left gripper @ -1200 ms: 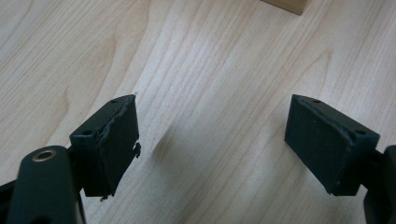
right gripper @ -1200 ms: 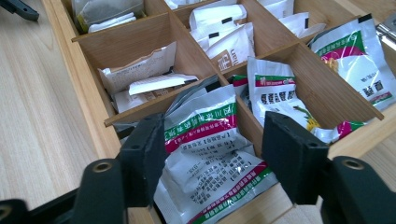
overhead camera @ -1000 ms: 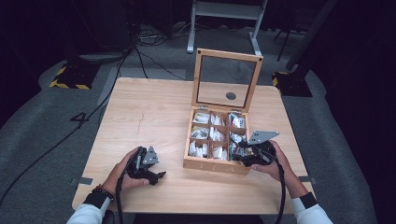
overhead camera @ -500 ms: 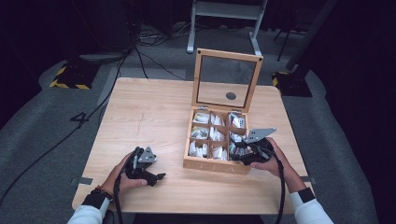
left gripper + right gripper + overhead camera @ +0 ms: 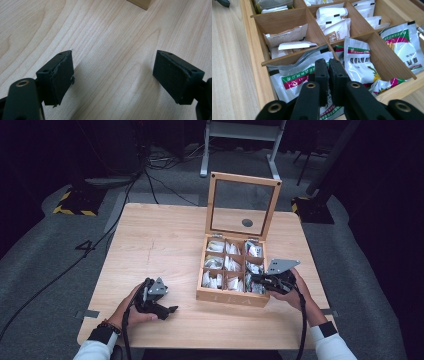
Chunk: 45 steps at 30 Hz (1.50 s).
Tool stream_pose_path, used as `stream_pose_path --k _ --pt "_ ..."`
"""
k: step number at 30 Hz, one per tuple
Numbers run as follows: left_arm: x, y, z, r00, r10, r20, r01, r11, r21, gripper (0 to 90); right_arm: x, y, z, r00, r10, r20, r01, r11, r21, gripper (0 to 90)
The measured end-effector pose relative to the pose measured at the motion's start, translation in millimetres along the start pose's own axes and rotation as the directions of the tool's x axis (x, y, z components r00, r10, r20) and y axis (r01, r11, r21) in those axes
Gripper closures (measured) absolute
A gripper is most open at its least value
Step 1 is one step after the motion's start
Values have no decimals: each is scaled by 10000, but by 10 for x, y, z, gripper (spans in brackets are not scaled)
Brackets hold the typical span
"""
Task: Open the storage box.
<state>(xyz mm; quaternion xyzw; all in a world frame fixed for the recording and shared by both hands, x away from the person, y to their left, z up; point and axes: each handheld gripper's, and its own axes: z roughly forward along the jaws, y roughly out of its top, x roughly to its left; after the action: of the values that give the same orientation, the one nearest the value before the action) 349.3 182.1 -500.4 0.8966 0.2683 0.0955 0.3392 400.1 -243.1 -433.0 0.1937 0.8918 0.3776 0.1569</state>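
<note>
Two tools work beside the wooden box point(image 5: 233, 296), a nine-compartment bamboo tray with a glass-paned lid point(image 5: 243, 205) standing upright at its far edge. The right tool point(image 5: 328, 75) has just been closing and sits shut, its black jaws meeting over a glossy white sachet point(image 5: 294, 80) in the box's near right corner compartment; whether foil is pinched I cannot tell. The left tool point(image 5: 113, 75) rests wide open on bare, pale-grained counter point(image 5: 155, 245) left of the box, with open room around it.
</note>
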Motion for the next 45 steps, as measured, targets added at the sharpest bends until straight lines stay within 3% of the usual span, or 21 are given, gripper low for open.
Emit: stream_pose_path --k 17,28,45 --pt "22 -41 18 9999 78 123 -73 9991 -409 156 33 -8 -200 9994 -183 297 208 9961 -861 900" --pt "47 -47 13 10000 26 70 -23 9991 -417 155 0 -16 -325 9981 228 569 -140 9884 -1513 900" --pt "59 -48 10 10000 -18 31 19 9992 -406 155 -21 -6 -410 9942 435 979 -208 9748 -2219 900"
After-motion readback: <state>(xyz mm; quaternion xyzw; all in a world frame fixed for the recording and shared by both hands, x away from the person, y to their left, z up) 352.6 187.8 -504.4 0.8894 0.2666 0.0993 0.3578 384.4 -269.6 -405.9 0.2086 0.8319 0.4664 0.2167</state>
